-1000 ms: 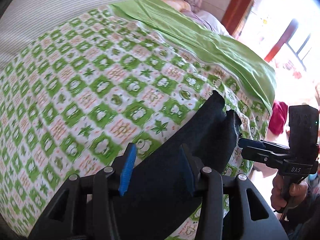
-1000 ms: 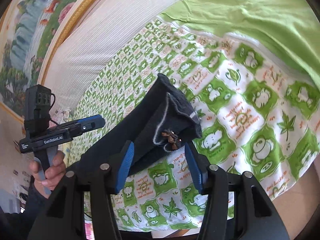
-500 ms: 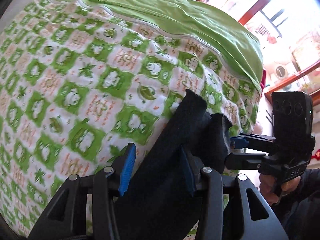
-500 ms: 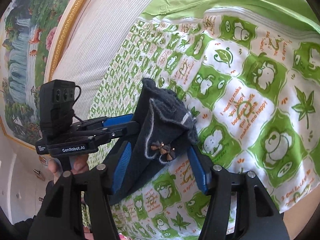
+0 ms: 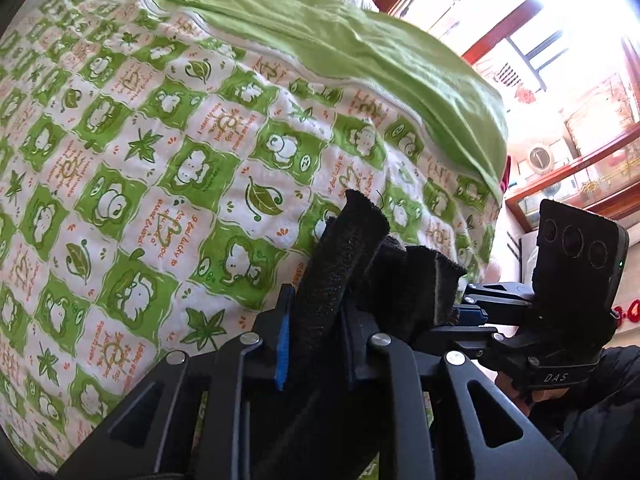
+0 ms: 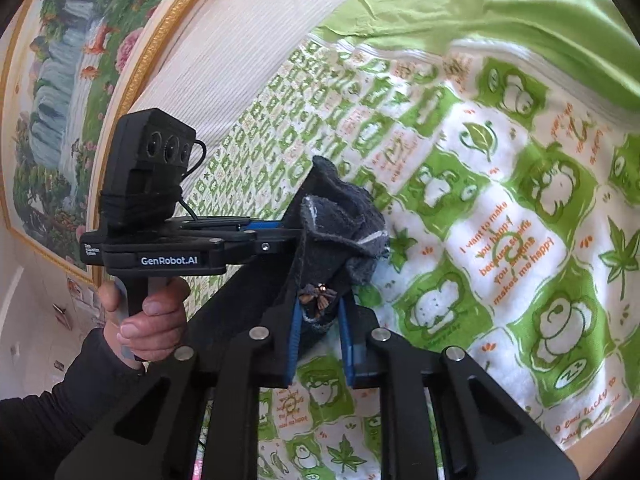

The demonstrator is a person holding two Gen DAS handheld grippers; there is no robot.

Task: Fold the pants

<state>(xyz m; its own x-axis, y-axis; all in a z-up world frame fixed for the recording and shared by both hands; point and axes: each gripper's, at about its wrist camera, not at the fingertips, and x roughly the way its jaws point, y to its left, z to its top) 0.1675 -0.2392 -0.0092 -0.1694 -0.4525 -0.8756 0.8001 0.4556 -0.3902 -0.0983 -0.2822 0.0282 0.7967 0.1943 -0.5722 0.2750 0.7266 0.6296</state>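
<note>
The dark pants lie on the green-checked bedspread, soft, light and floppy knit, best held at the hem edge. Both tongs have just been closing: the left gripper pinches one bunched end, the right gripper the other. From the right wrist, the cloth's long axis runs from five toward eleven o'clock.

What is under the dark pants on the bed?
Under the dark pants lies the green and white printed quilt. The part of the quilt directly below the cloth is covered, so I cannot see whether anything else is there.
</note>
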